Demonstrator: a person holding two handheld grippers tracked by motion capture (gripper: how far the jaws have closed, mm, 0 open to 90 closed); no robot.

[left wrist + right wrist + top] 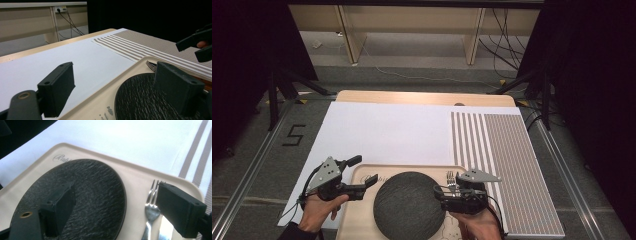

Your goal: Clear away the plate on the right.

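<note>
A round dark textured plate lies on a cream tray at the table's near edge. A silver fork rests on the tray just right of the plate, tines pointing away, with another shiny piece of cutlery beside it. My right gripper hangs open over the plate's right rim and the fork, with nothing between its jaws. My left gripper stands open at the tray's left end, jaws empty. The plate, the fork and the right gripper lie ahead of it.
A white sheet covers the table's middle and left. A brown-and-white striped placemat lies along the right side. The wooden table edge runs along the back. Beyond it are floor, cables and dark stands.
</note>
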